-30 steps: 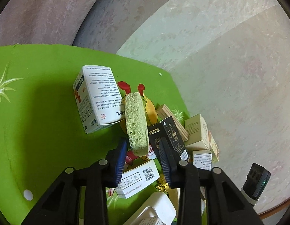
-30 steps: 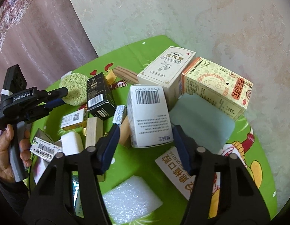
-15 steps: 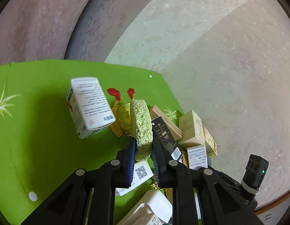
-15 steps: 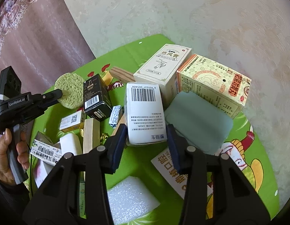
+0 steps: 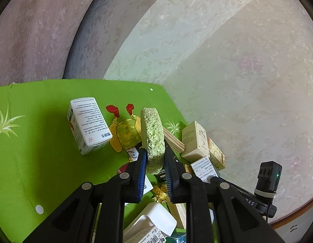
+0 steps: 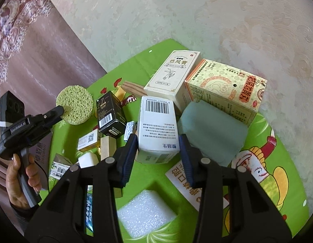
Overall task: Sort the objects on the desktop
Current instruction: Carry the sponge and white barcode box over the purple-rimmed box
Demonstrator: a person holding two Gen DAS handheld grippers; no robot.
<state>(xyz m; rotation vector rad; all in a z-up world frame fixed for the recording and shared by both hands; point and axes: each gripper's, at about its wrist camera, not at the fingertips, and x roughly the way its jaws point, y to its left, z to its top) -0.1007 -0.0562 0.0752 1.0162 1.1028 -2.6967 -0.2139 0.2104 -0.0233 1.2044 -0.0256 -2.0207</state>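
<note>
Sponge [image 5: 152, 135], round and green, sits edge-on in my left gripper [image 5: 154, 162], pads squeezed narrow onto its lower edge, raised clear of the green mat [image 5: 34, 141]. Right gripper [image 6: 157, 141] brackets the white barcode box [image 6: 157, 125], pads tight on both sides, so I judge it gripped. Step in hand: both picks made, carry comes next. Next move needs a clear drop spot for each; the sponge must clear the black box [image 6: 110, 114] just beside it. Right wrist view shows the sponge's flat round face and the hand [image 6: 20, 180] on the left handle. Left wrist view alone shows a second white box [image 5: 88, 125] lying apart on open mat.
</note>
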